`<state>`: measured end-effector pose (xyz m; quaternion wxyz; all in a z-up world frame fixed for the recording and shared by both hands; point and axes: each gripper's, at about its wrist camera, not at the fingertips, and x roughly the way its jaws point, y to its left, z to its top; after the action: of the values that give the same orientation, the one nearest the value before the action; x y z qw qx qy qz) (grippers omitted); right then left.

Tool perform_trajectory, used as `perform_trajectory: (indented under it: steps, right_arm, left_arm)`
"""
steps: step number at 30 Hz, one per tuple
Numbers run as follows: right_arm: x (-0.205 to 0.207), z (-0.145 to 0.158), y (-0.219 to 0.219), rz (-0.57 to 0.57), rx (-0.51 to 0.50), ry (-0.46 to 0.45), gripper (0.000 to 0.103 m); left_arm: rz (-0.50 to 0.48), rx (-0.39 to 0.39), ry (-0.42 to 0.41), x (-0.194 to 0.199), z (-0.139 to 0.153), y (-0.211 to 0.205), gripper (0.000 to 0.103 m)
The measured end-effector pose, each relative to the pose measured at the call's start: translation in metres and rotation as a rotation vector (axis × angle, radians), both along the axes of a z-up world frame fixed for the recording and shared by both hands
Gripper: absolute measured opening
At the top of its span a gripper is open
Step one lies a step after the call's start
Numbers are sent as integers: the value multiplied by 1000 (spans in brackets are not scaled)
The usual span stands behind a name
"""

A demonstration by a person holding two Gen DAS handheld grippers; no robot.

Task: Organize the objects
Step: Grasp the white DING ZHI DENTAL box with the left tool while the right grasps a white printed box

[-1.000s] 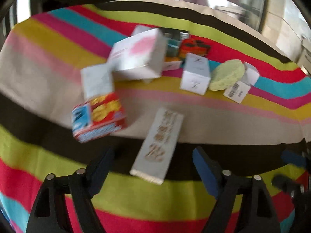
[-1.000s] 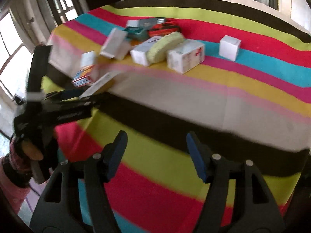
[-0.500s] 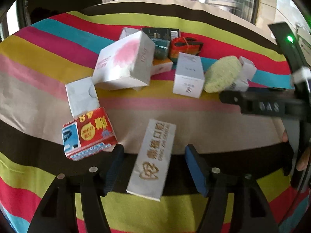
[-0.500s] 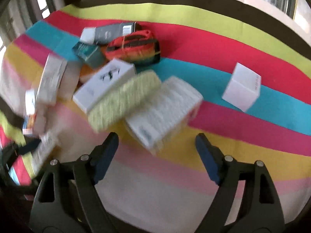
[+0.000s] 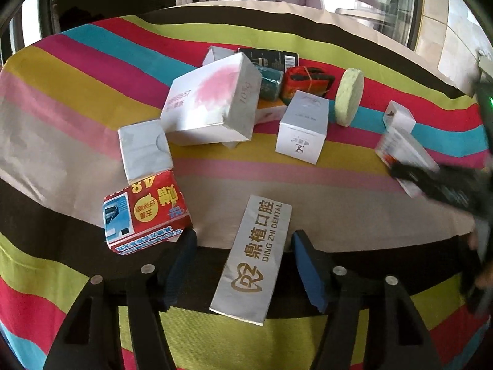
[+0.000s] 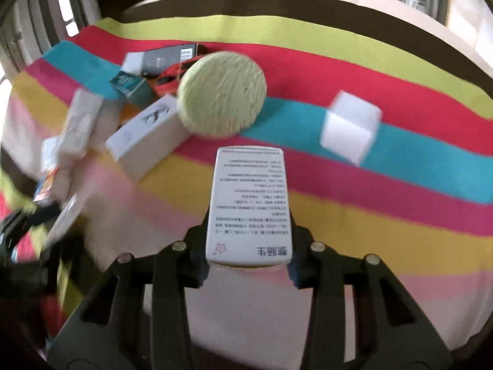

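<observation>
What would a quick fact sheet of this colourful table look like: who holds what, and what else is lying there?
surface: striped tablecloth
left gripper: open, straddling the silver dental box
right gripper: shut on a white printed box
beside the left gripper: red snack box
further back: pink-and-white box, round green sponge, small white cube box

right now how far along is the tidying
Early. Nothing looks sorted yet. In hand: right gripper shut on a white printed box. Left gripper open around the dental box. Left: the jumbled boxes and green sponge.
</observation>
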<state>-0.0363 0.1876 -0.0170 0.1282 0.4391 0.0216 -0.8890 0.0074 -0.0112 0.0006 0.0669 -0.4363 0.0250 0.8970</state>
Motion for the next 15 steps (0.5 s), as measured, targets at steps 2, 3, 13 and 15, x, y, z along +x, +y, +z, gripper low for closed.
perform_trajectory:
  steps: [2, 3, 13, 15]
  right_arm:
    - [22, -1, 7, 23, 9, 11, 43]
    - [31, -1, 8, 29, 17, 12, 43]
    - [39, -3, -6, 46, 90, 51, 43]
    - [40, -3, -1, 42, 106, 56, 43]
  left_arm:
    - [10, 0, 3, -1, 0, -1, 56]
    - [20, 1, 7, 0, 0, -3, 53]
    - [40, -6, 24, 2, 1, -6, 32]
    - [40, -6, 24, 2, 1, -6, 32]
